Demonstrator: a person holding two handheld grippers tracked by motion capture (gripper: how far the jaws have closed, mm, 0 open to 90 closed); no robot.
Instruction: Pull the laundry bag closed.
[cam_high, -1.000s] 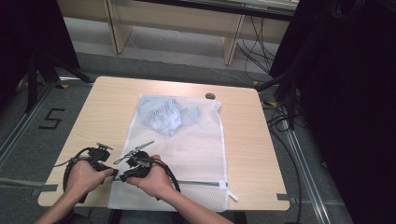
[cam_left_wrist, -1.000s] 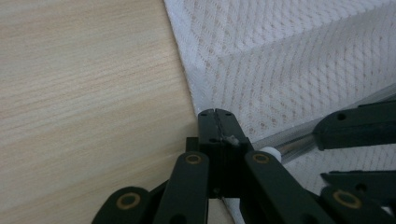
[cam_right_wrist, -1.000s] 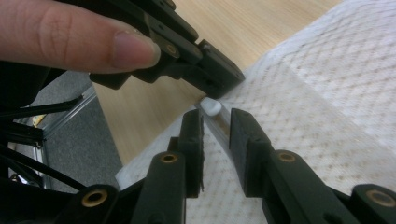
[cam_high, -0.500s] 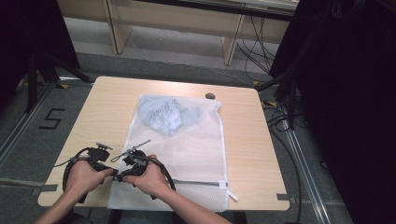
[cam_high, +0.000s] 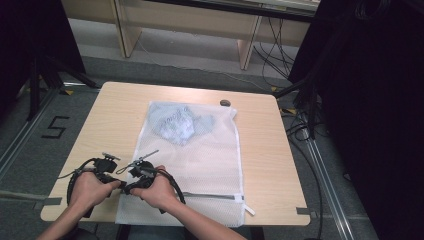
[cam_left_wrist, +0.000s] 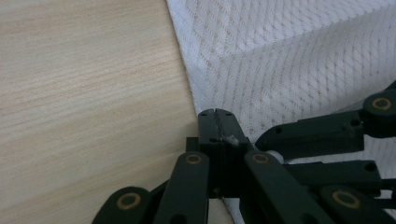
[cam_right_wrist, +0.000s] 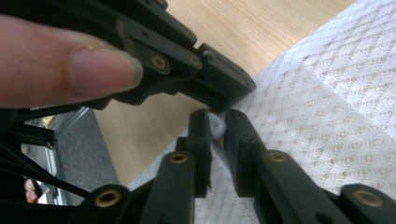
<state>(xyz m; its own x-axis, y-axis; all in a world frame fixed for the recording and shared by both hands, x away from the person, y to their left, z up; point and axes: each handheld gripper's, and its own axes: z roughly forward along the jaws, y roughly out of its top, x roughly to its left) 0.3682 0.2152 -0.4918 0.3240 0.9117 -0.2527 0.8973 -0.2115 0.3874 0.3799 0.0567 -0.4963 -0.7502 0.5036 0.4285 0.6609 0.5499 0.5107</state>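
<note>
A white mesh laundry bag (cam_high: 200, 155) lies flat on the wooden table (cam_high: 115, 115), with a pale blue garment (cam_high: 177, 122) inside its far end. Both grippers meet at the bag's near left edge. My left gripper (cam_left_wrist: 216, 123) is shut, its jaws pinching the bag's edge (cam_left_wrist: 205, 93). My right gripper (cam_right_wrist: 216, 126) faces it tip to tip. Its jaws have just been closing and now press on a small white bunch of the mesh (cam_right_wrist: 215, 125). In the high view the left gripper (cam_high: 119, 183) and right gripper (cam_high: 128, 187) sit in the person's hands.
The bag's zip (cam_high: 215, 196) runs along the near end, its white pull (cam_high: 248, 210) at the right. A small dark object (cam_high: 225, 103) lies at the table's far edge. A fingertip (cam_right_wrist: 70, 70) rests on the left gripper. Cables trail on the floor at the right.
The right gripper has edged left to meet the left gripper at the bag's edge. The left hand has stayed in place.
</note>
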